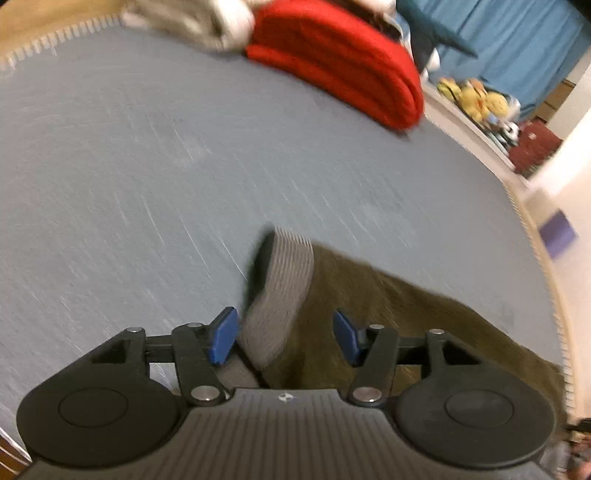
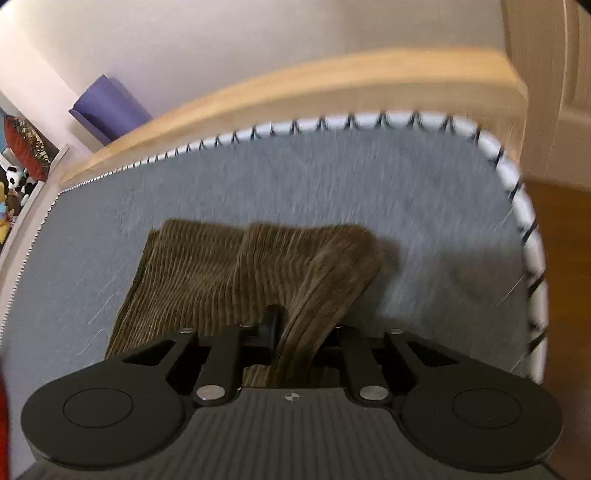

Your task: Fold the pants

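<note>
The left claw (image 1: 284,338) fills the bottom of its own view, black arms spread, blue pads (image 1: 221,341) standing well apart. It is released: nothing is pinched. The pants (image 1: 388,317) lie under and between the pads, but neither pad presses on them as far as the blurred picture shows. Just beyond the left pad a grey ribbed band (image 1: 284,280), apparently the waistband, curls up from the cloth with a dark lining on its left side. The rest of the pants runs off to the right as olive-brown cloth, flat on the grey blanket (image 1: 147,166). Far back on the blanket sit a pale heap of cloth (image 1: 199,26) and, right of it, a folded red garment (image 1: 340,62).

The right claw (image 2: 295,332) is clenched on the pants (image 2: 221,273): a ridge of brown corduroy rises up between its narrow jaws and is pinched there. The right finger is hidden by that cloth. Ahead, the corduroy lies doubled on the blanket (image 2: 332,184), its far edge fairly straight, its right corner pulled up toward the claw. The blanket's white stitched hem (image 2: 517,206) curves round behind, with a wooden bed frame (image 2: 332,85) past it.
</note>
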Motion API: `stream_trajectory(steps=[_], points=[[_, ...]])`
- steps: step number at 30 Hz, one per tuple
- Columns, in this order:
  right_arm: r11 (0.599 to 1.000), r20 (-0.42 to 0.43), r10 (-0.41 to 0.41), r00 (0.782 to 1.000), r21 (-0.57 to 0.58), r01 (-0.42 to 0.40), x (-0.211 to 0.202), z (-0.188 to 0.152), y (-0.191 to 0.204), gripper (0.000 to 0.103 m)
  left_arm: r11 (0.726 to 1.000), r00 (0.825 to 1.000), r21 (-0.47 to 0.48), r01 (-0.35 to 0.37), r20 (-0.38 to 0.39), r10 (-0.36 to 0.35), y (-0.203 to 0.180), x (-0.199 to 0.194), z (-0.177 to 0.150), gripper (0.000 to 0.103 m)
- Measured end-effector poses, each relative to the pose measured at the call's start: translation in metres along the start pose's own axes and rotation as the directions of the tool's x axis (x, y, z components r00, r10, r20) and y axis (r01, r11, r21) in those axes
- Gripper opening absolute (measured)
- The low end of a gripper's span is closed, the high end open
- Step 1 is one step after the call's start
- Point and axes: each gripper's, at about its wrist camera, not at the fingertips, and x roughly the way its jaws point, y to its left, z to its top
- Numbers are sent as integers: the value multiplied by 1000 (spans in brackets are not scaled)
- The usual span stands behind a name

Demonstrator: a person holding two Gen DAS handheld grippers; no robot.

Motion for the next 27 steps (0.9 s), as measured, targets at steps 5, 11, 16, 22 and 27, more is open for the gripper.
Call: stream_trajectory(steps=[5, 11, 16, 22, 27], points=[[995, 72, -86, 994, 59, 82, -15, 7, -8, 41, 980, 990, 191, 48, 119, -72, -36, -20, -4, 62], [1000, -57, 2, 998, 29, 0, -3, -1, -19, 55, 922, 988, 357, 150, -23, -152, -88, 8, -39, 61], [999, -15, 37, 999, 9, -37, 2, 2, -21, 53, 889, 986, 426, 169, -74, -152, -115, 26, -58, 61], [998, 14, 55, 998, 19, -55, -4, 0, -20, 13, 883, 983, 432, 184, -88, -162, -120, 37, -58, 61], [948, 135, 264, 955, -219, -232, -65, -16, 34, 12, 891, 986, 422, 166, -86, -143, -123, 45, -57, 61]])
